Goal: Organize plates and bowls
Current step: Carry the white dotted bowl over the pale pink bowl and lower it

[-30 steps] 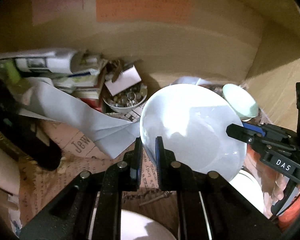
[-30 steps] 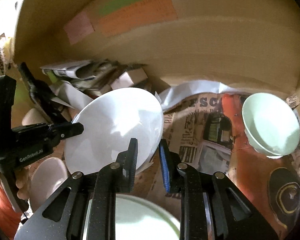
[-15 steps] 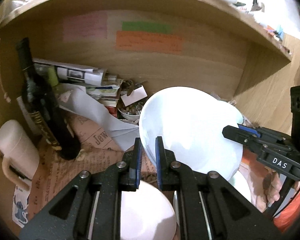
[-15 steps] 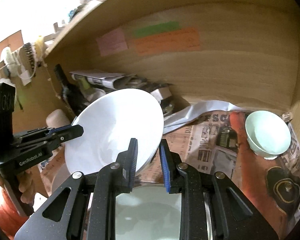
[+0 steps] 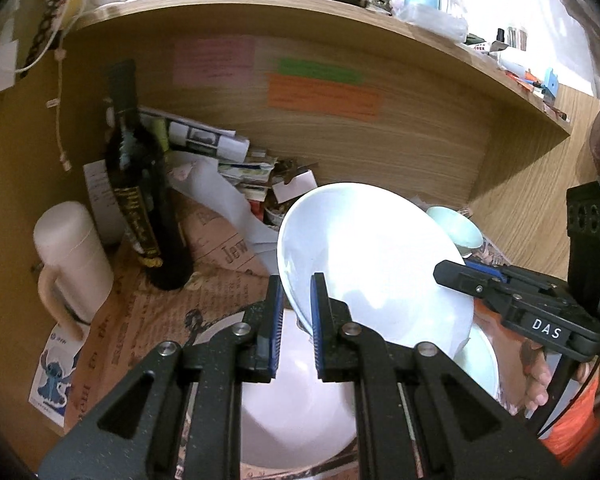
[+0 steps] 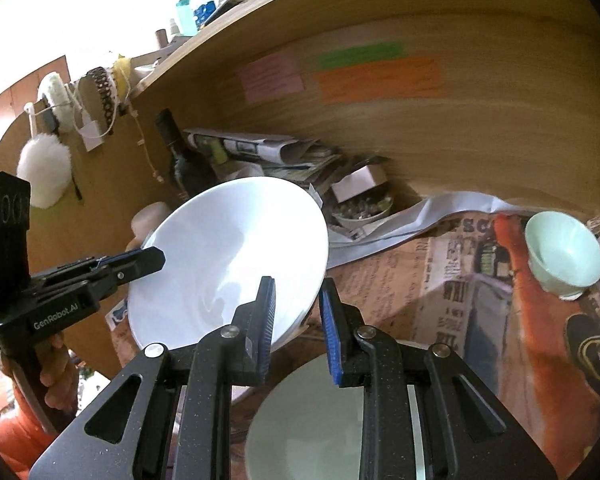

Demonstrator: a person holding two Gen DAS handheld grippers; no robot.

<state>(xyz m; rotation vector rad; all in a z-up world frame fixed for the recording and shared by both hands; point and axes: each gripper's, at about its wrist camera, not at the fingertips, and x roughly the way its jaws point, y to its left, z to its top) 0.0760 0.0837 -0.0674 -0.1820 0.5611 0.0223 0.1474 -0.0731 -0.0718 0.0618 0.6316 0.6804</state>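
A large white bowl (image 5: 374,256) is held in the air between both grippers. My left gripper (image 5: 294,308) is shut on its near-left rim. My right gripper (image 6: 296,308) grips the opposite rim; the bowl also shows in the right wrist view (image 6: 228,264). The right gripper shows in the left wrist view (image 5: 460,276) at the bowl's right edge. A pinkish-white bowl (image 5: 296,400) sits below the left gripper. A pale green bowl (image 6: 316,424) sits below the right gripper. A small mint bowl (image 6: 564,256) stands at the right on the newspaper.
A dark wine bottle (image 5: 144,192) and a white mug (image 5: 72,256) stand at the left of the wooden shelf. Rolled newspapers (image 5: 204,140), a dish of small items (image 6: 362,210) and loose paper lie at the back. Newspaper (image 6: 452,292) lines the shelf floor.
Both grippers have pulled back and up out of the shelf with the white bowl held between them. The shelf top and the bowls below have come into view.
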